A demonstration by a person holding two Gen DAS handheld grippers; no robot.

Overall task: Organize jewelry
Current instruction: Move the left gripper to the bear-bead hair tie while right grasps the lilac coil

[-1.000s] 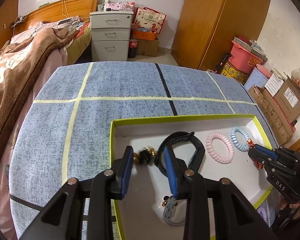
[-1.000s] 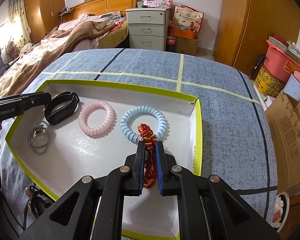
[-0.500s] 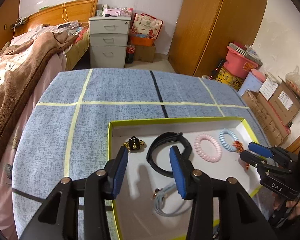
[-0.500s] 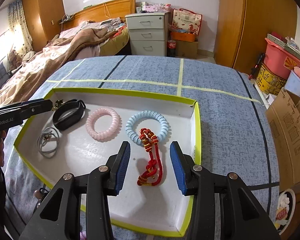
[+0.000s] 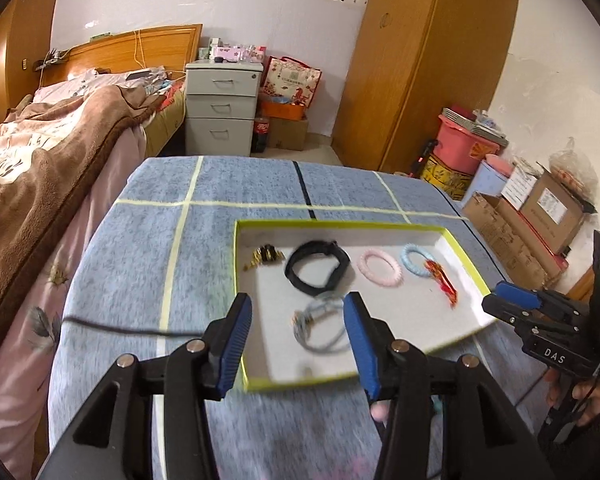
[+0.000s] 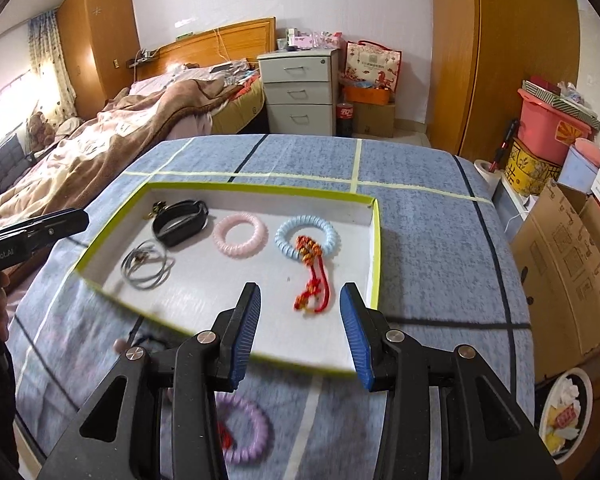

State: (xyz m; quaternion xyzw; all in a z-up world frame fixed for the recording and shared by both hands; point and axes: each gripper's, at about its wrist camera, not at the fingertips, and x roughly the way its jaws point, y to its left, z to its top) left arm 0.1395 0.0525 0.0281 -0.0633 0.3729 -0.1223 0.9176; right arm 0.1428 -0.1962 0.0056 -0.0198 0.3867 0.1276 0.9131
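Note:
A white tray with a yellow-green rim (image 5: 342, 224) (image 6: 376, 248) lies on the blue table. In it lie a black and gold piece (image 5: 265, 257), a black band (image 5: 316, 268) (image 6: 180, 220), a grey cord loop (image 5: 320, 328) (image 6: 146, 266), a pink coil ring (image 5: 380, 268) (image 6: 241, 235), a blue coil ring (image 5: 414, 259) (image 6: 307, 238) and a red knotted cord (image 5: 444, 282) (image 6: 314, 280). My left gripper (image 5: 298, 344) is open and empty above the tray's near edge. My right gripper (image 6: 300, 334) is open and empty, drawn back from the red cord.
A purple coil ring (image 6: 246, 428) and a small dark beaded piece (image 6: 140, 342) lie on the table in front of the tray. A bed (image 5: 40, 148) stands to the left. Cardboard boxes (image 6: 560, 264) and tubs stand on the right.
Both grippers have pulled back and up from the tray. The right gripper let go of the red cord, which now lies in the tray. The black and gold piece lies free in the tray.

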